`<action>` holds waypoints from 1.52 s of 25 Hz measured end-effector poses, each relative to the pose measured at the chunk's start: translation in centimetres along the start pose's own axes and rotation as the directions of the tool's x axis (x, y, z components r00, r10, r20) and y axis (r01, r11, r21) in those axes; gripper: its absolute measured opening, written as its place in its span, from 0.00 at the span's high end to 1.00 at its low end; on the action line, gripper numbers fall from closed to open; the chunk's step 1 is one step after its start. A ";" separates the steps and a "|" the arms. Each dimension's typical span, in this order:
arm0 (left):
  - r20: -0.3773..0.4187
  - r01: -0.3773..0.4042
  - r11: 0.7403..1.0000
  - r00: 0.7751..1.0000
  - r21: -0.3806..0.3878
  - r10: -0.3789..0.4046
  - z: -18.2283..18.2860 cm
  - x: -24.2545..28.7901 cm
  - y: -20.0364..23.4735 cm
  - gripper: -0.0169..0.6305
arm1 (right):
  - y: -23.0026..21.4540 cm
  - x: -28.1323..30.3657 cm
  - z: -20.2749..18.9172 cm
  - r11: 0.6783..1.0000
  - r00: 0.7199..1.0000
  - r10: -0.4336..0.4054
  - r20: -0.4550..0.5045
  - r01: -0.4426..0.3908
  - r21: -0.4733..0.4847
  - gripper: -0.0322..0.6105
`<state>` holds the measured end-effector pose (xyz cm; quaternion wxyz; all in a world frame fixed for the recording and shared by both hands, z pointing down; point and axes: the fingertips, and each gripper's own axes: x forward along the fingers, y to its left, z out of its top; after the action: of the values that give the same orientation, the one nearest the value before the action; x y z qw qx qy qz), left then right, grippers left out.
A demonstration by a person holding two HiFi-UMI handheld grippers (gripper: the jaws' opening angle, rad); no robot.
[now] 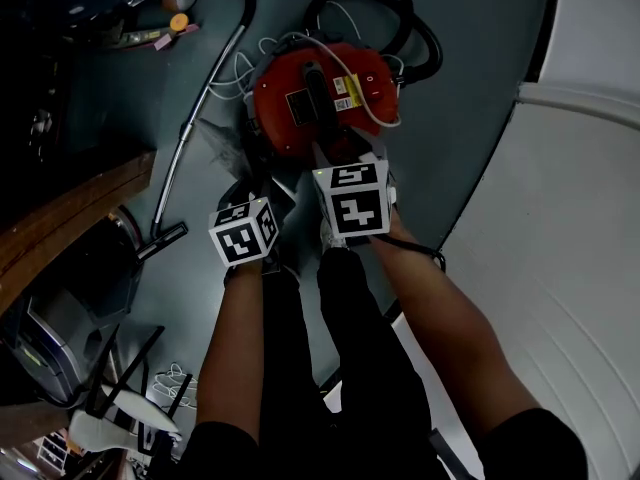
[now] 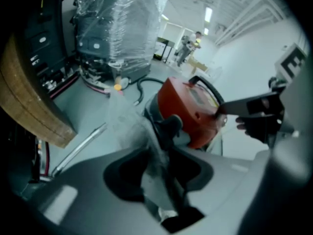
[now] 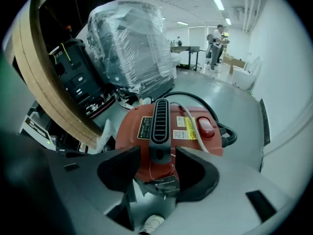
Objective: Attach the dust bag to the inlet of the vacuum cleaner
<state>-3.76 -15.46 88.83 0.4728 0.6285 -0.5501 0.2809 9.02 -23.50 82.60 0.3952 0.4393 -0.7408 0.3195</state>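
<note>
A red vacuum cleaner (image 1: 290,118) sits on a grey floor (image 1: 470,98) in front of a standing person. The left gripper (image 2: 164,153) has its tongs pressed together on a crumpled grey dust bag (image 2: 128,124), held just beside the vacuum's body. The right gripper (image 3: 158,155) has its tongs spread, one on either side of the near end of the vacuum's black handle (image 3: 159,121).

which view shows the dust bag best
The left gripper view: the pale, crumpled dust bag fills the middle, pinched between the jaws of the left gripper. The head view shows only a grey scrap of it left of the red vacuum cleaner. The right gripper view shows hardly any of it.
</note>
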 end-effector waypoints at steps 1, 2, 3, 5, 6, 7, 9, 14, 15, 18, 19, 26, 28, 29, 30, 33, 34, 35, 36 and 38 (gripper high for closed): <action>0.017 -0.019 1.000 1.000 0.016 0.018 0.2 -0.6 -0.1 0.70 | -0.2 -0.8 0.1 1.000 0.999 -0.020 0.030 0.019 0.025 0.64; 0.039 -0.038 0.999 0.999 0.038 0.036 0.4 -1.5 -0.2 0.64 | -0.4 -1.7 0.3 0.998 0.997 -0.043 0.061 0.041 0.039 0.64; 0.064 -0.053 0.997 0.997 0.055 0.049 0.7 -2.6 -0.3 0.64 | -0.2 -2.8 0.5 0.997 0.994 -0.062 0.090 0.058 0.045 0.65; 0.119 -0.065 0.996 0.991 0.064 0.057 1.5 -5.4 -0.7 0.69 | 0.5 -4.8 0.9 0.996 0.988 -0.072 0.136 0.065 0.058 0.75; 0.152 -0.064 0.996 0.987 0.064 0.053 2.1 -7.0 -1.0 0.88 | 1.0 -5.7 1.2 0.996 0.986 -0.067 0.151 0.058 0.066 0.83; 0.185 -0.058 0.996 0.982 0.067 0.045 2.9 -8.6 -1.3 0.98 | 1.6 -6.8 1.5 0.996 0.985 -0.060 0.164 0.049 0.071 0.93; 0.244 -0.047 0.996 0.969 0.077 0.027 4.8 -11.9 -2.2 0.98 | 3.0 -9.2 2.8 0.998 0.978 -0.046 0.201 0.035 0.057 0.95; 0.355 -0.035 0.997 0.935 0.064 0.010 11.0 -20.6 -4.0 0.98 | 6.9 -17.4 8.5 0.999 0.940 -0.048 0.338 0.051 -0.002 0.95; 0.371 -0.027 0.998 0.928 0.052 0.006 12.2 -22.6 -4.5 0.98 | 7.8 -19.3 9.5 0.999 0.933 -0.041 0.357 0.044 0.000 0.95; 0.426 -0.036 0.997 0.905 0.069 0.003 16.1 -28.5 -6.0 0.98 | 9.7 -24.6 12.6 1.000 0.907 -0.030 0.420 0.027 0.012 0.95; 0.449 -0.049 0.995 0.894 0.081 0.007 17.5 -30.3 -6.4 0.98 | 10.1 -26.1 13.7 1.000 0.896 -0.029 0.442 0.023 0.019 0.95; 0.544 -0.075 0.993 0.839 0.086 0.016 22.7 -44.1 -9.1 0.98 | 12.9 -37.2 18.7 0.996 0.836 -0.001 0.548 -0.049 0.076 0.95; 0.560 -0.079 0.993 0.829 0.092 0.015 23.4 -47.5 -10.0 0.98 | 13.8 -40.7 19.8 0.995 0.813 0.028 0.582 -0.077 0.059 0.95; 0.573 -0.086 0.992 0.820 0.096 0.016 24.0 -49.0 -10.4 0.98 | 14.2 -42.3 20.6 0.995 0.797 0.037 0.602 -0.082 0.047 0.95; 0.588 -0.096 0.990 0.809 0.101 0.019 24.8 -50.4 -10.7 0.98 | 14.4 -43.7 21.5 0.996 0.781 0.044 0.623 -0.086 0.038 0.95; 0.631 -0.116 0.986 0.776 0.117 0.017 26.8 -54.4 -11.6 0.98 | 15.3 -47.5 23.9 0.995 0.732 0.045 0.680 -0.090 0.031 0.95; 0.644 -0.118 0.985 0.765 0.125 0.010 27.3 -55.7 -12.1 0.98 | 15.5 -48.8 24.6 0.996 0.715 0.041 0.698 -0.086 0.029 0.95; 0.658 -0.121 0.983 0.753 0.137 0.001 27.8 -57.0 -12.7 0.98 | 15.8 -50.1 25.5 0.997 0.698 0.038 0.715 -0.079 0.024 0.95; 0.671 -0.122 0.981 0.742 0.152 -0.012 28.3 -58.2 -13.5 0.98 | 16.0 -51.4 26.3 0.997 0.681 0.036 0.731 -0.072 0.017 0.95; 0.695 -0.127 0.974 0.718 0.186 -0.039 29.2 -60.5 -15.0 0.98 | 16.3 -54.0 27.8 0.998 0.649 0.035 0.760 -0.056 0.002 0.95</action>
<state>-8.58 -16.83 20.15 0.1525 0.7228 -0.6673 0.0953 2.13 -18.12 20.29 0.0355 0.5190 -0.8448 0.1255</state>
